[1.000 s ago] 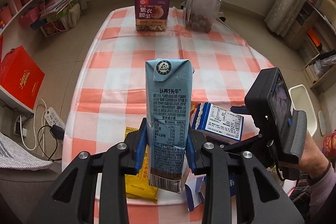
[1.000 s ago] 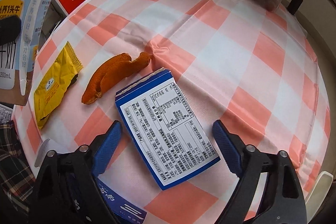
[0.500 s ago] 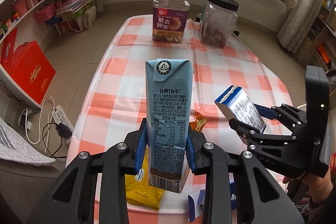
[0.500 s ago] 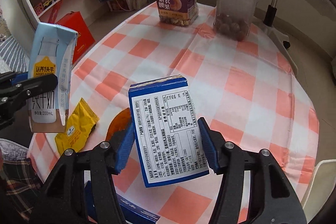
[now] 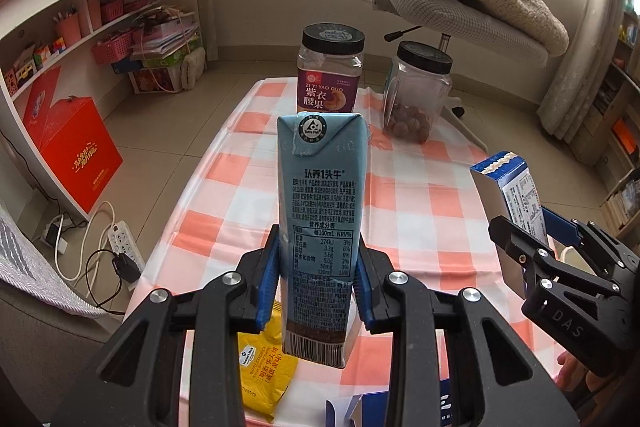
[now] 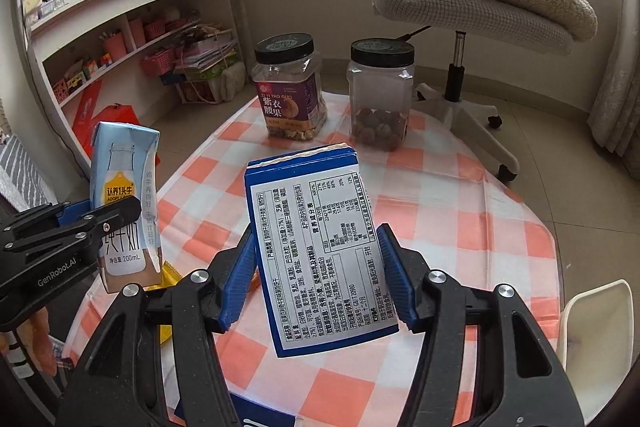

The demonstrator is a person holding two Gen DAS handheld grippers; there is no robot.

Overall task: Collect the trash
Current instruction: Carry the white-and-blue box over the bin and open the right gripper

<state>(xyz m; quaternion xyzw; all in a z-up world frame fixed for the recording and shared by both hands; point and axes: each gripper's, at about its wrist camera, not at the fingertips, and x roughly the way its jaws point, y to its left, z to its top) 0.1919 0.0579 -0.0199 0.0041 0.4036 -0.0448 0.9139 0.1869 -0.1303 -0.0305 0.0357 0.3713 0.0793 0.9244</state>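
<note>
My left gripper (image 5: 318, 279) is shut on a light-blue milk carton (image 5: 322, 211), held upright above the near end of the checked table (image 5: 404, 195). My right gripper (image 6: 318, 267) is shut on a blue-and-white snack box (image 6: 320, 247), its printed face towards the camera, lifted clear of the cloth. The left wrist view shows that box (image 5: 508, 187) and the right gripper (image 5: 528, 239) at the right edge. The right wrist view has the carton (image 6: 124, 195) in the left gripper (image 6: 100, 219) at the left. A yellow wrapper (image 5: 264, 367) lies on the table under the carton.
Two black-lidded jars (image 5: 330, 75) (image 5: 416, 95) stand at the table's far end, an office chair (image 6: 460, 11) behind them. A blue box (image 5: 360, 407) lies at the near edge. A white bin (image 6: 596, 331) stands on the floor at right; shelves, a red box (image 5: 68, 155) and a power strip at left.
The right gripper closed on the blue-and-white box, which lay flat on the cloth, and raised it well above the table. The left gripper rose a little with the carton and tilted up.
</note>
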